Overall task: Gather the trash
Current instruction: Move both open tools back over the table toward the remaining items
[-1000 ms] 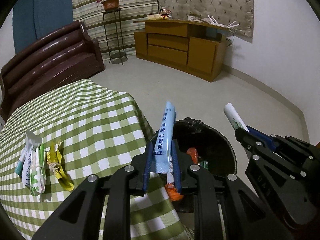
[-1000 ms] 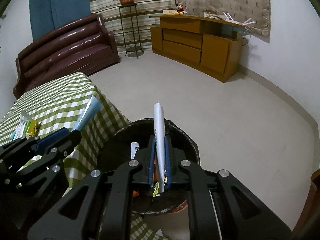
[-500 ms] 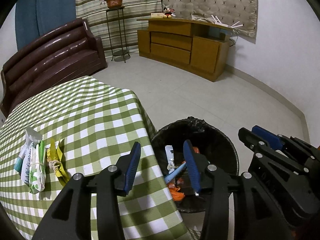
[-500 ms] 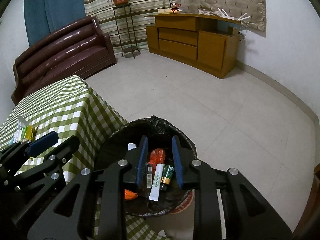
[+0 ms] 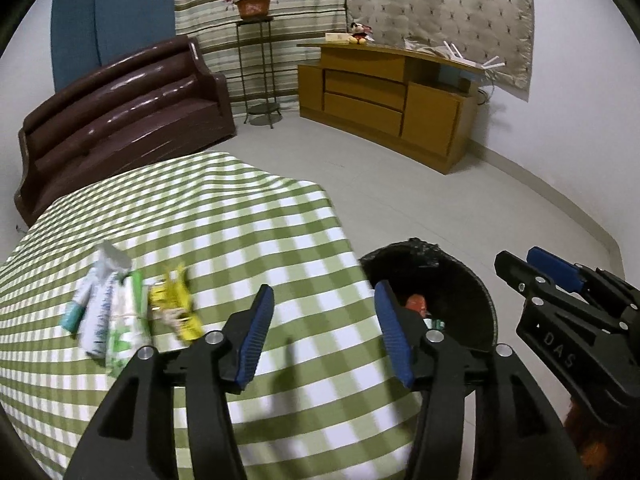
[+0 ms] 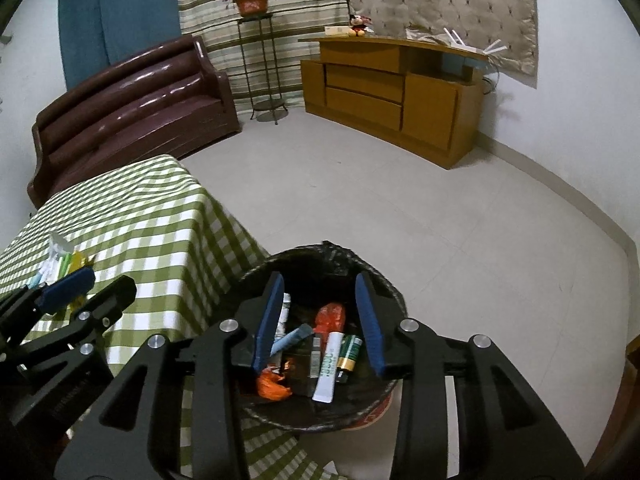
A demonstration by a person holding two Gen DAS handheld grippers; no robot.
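Both packets you held a second ago have dropped into the trash bin (image 6: 320,412). Your right hand-held gripper (image 6: 320,316) is opening, empty, directly above it; below its tips the white tube (image 6: 329,364) lies lengthwise, pointing away from you. Your left hand-held gripper (image 5: 324,332), also opening and empty, hangs over the surface (image 5: 240,224); left of it, blurred wrappers (image 5: 120,312) seem to lie lengthwise too.

Bin (image 6: 320,412) right of table (image 5: 248,216), wrappers (image 5: 120,312) on table.
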